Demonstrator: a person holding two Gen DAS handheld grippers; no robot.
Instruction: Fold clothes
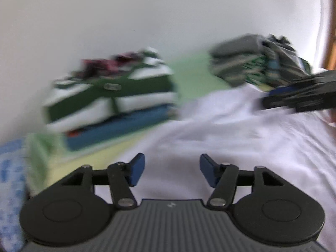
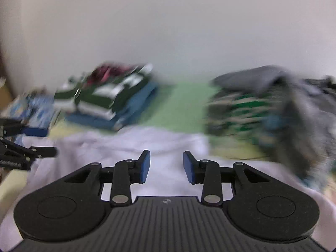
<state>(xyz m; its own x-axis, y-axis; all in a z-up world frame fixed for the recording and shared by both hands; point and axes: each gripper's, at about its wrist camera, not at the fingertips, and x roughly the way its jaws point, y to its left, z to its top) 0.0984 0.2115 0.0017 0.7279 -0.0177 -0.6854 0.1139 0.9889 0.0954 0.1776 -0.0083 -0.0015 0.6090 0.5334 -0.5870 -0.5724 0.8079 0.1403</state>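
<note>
On the far left of the bed sits a stack of folded clothes (image 1: 111, 103), green-and-white striped pieces over a blue one with something dark red on top, near the pale wall (image 1: 147, 16). Just right of it a strip of light green sheet (image 1: 189, 77) shows, and the white cloth garment (image 1: 210, 130) to be folded spreads below that across the middle of the bed, directly under and ahead of both tools. The left gripper (image 1: 172, 170) hovers over the garment's left part, its blue-padded jaws apart with nothing between them; the cloth's left border lies just to its left, where yellow-green bedding shows. The right gripper (image 2: 166, 167) hangs over the right part, jaws likewise parted and empty, though less wide. Blur hides the garment's outline, so its long axis seems to run left to right but cannot be told firmly. Each tool looks nearest its own side's edge. Farthest right, an unfolded heap of grey and green patterned clothes (image 2: 262, 109) crowds the garment's right border, leaving less free room there.
</note>
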